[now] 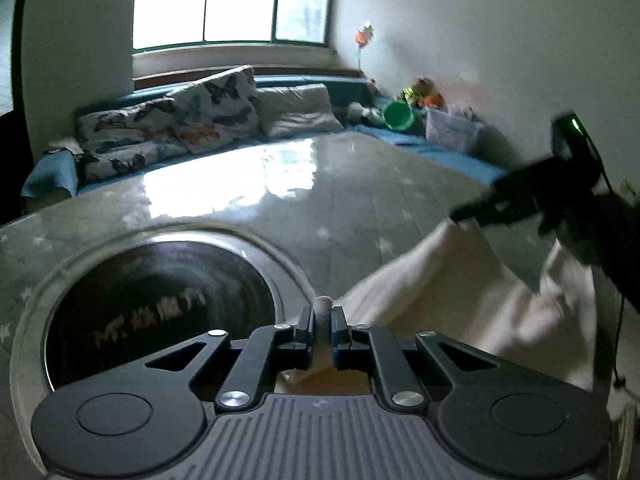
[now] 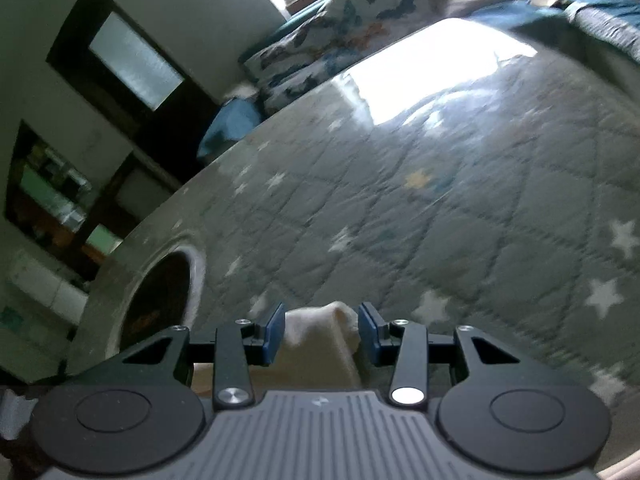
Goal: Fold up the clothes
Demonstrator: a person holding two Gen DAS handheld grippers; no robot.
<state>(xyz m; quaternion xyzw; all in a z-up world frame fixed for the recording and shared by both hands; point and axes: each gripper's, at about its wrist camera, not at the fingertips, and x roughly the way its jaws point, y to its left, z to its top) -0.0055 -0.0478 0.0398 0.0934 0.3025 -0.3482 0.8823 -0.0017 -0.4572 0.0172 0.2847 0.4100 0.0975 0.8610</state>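
Cloth: a cream garment (image 1: 452,280) hangs in the lower right of the left wrist view, lifted between the two grippers above the star-print counter (image 1: 360,200).
Left gripper (image 1: 321,334): bottom centre of its own view, fingers pressed together on a fold of the garment, a nub of cloth poking up between them.
Right gripper (image 2: 321,330): bottom centre of its view, blue pads (image 2: 274,334) spread apart with a bunch of cream cloth (image 2: 320,320) sitting between them; in the left wrist view it appears blurred at the right edge, tips at the garment's upper corner.
Round inset: a dark glossy disc (image 1: 160,304) with a pale rim, lower left, sunk in the counter.
Background: butterfly-print pillows (image 1: 176,124) upper left, window (image 1: 232,0) above, green bucket (image 1: 398,116) upper right.
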